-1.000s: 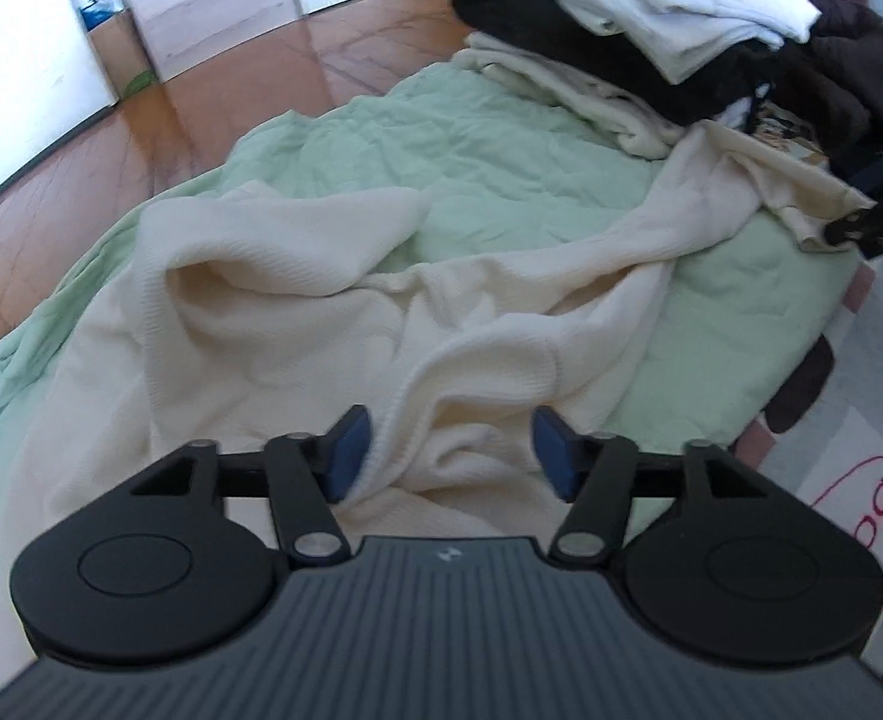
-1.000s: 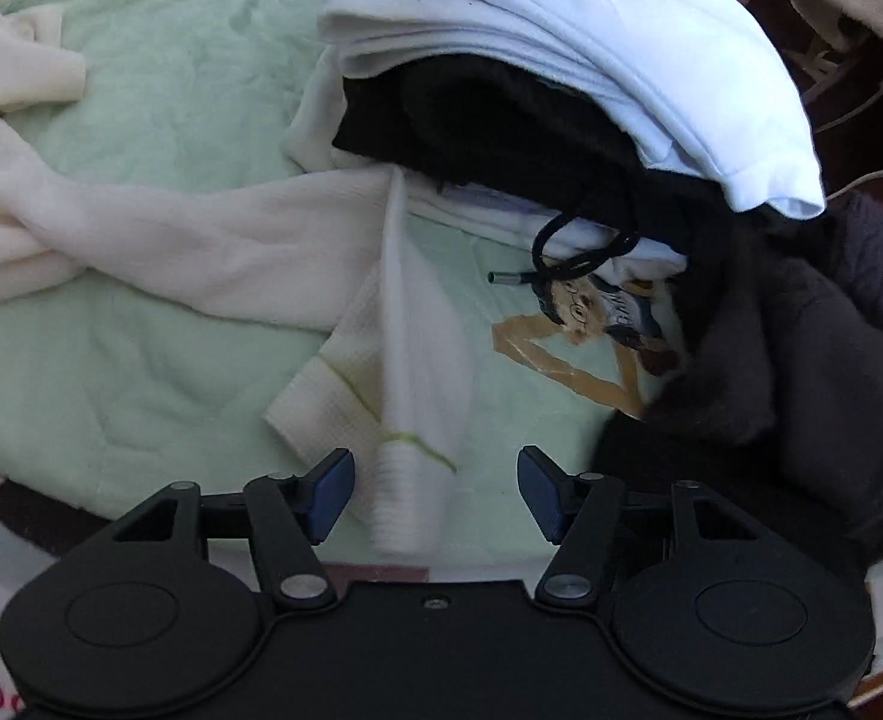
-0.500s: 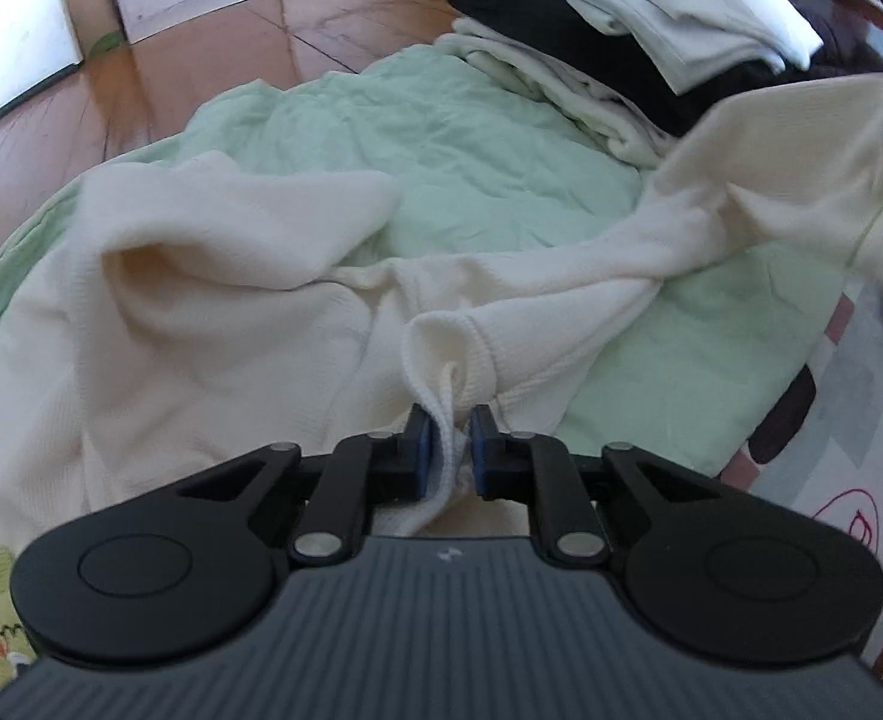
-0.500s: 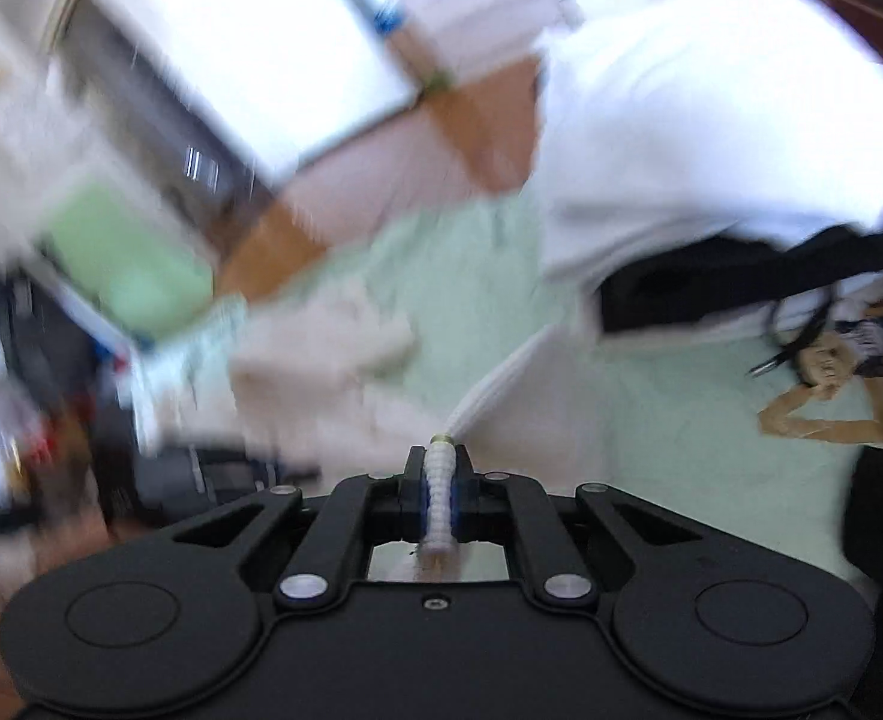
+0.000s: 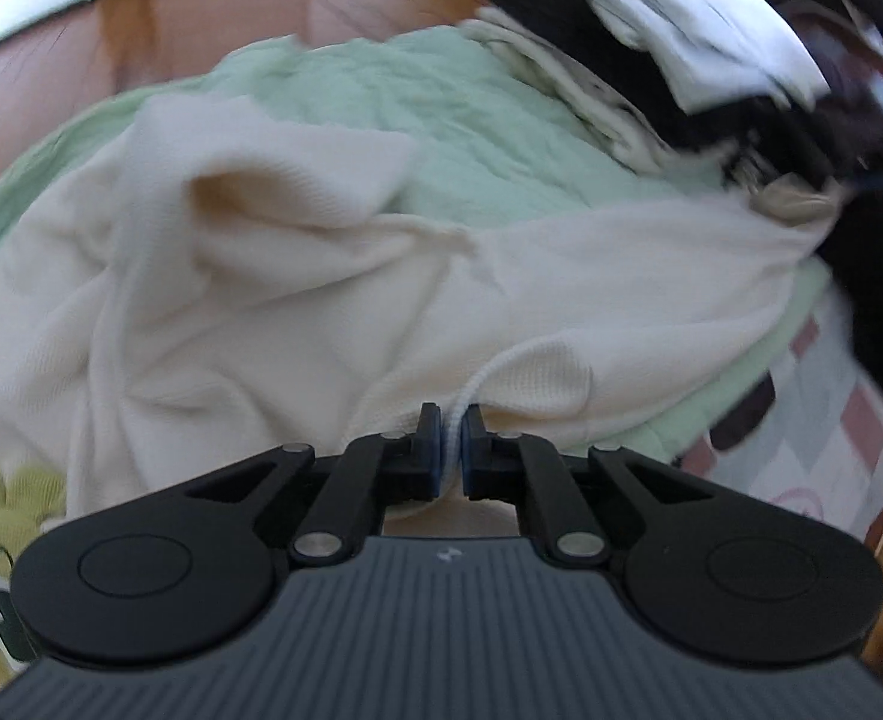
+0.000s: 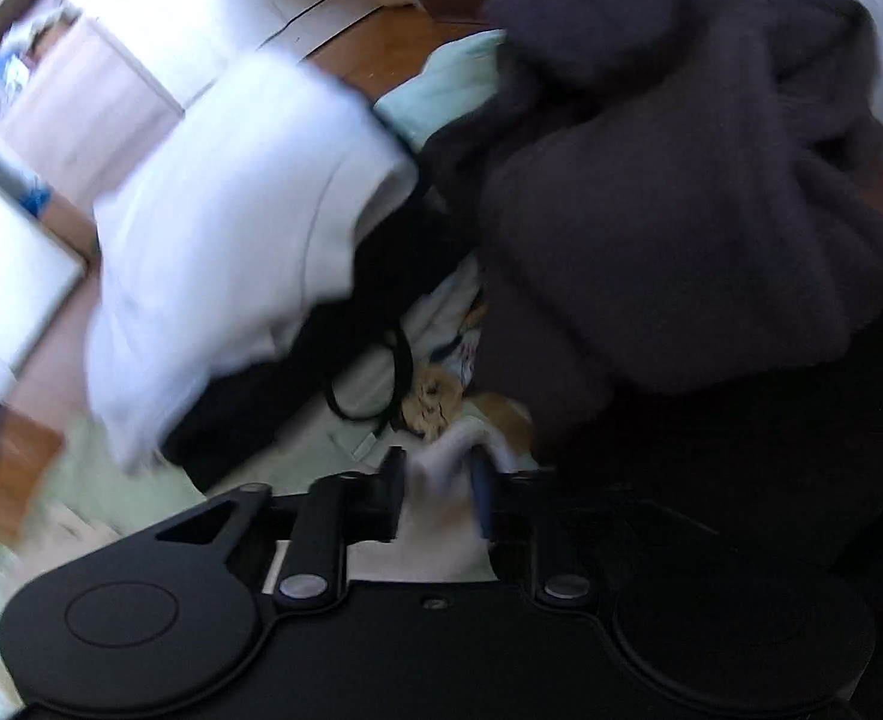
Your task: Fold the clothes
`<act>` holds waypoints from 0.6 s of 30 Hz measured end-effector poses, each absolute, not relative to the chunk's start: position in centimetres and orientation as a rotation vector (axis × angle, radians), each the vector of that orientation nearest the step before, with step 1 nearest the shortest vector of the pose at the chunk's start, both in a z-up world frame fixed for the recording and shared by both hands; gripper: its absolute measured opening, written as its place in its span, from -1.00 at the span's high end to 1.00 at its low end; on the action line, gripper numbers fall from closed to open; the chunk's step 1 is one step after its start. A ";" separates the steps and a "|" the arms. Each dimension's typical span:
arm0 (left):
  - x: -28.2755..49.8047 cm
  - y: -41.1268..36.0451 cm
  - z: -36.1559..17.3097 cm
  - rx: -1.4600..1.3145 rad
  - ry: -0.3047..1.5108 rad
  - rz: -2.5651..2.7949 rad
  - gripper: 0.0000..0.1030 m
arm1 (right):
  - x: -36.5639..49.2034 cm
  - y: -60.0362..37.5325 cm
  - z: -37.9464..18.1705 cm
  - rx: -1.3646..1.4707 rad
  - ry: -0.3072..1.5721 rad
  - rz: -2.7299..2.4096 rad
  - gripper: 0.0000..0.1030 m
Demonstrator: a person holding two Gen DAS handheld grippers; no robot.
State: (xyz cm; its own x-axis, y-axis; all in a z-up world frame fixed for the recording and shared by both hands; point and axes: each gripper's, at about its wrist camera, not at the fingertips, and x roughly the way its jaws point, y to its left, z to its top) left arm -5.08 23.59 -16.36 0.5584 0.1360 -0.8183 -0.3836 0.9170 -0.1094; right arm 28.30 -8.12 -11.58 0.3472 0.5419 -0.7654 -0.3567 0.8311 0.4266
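- Since a second ago: both sets of jaws, then spread over the cream sweater (image 5: 333, 300), have closed on it; the right wrist view has swung from the sleeve cuff toward the clothes pile and is motion-blurred.
- Left gripper (image 5: 453, 441): jaws pressed together, pinching a thin edge of the cream knit right at the tips.
- Right gripper (image 6: 435, 480): jaws partly closed on a thicker bunch of pale cloth, by the look of it the cuff end of the sleeve; blur hides detail.
- Key relation: from the left jaws the sweater runs forward and off to the right, its stretched sleeve as the long axis, ending at the right gripper beside the dark clothes (image 6: 681, 210). Each hand holds one end.
- Judgement: the span looks fairly taut, ready for carrying or laying across.
- Surface: green blanket (image 5: 441, 120) on the floor, a patterned mat (image 5: 831, 420) at its right edge.
- Room: wooden floor (image 5: 261, 12); a stack with a folded white garment (image 6: 231, 228) on top.
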 end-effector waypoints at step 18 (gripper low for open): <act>-4.2 22.6 -17.9 -0.173 0.995 0.299 0.72 | 23.5 -3.9 -7.7 -0.323 0.797 0.875 -0.25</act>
State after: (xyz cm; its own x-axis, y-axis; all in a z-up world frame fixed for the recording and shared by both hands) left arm -4.20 22.56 -17.94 0.5084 0.1682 -0.8445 -0.3254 0.9456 -0.0075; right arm 23.45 -3.91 -7.69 0.3831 0.5578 -0.7363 -0.7847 0.6170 0.0592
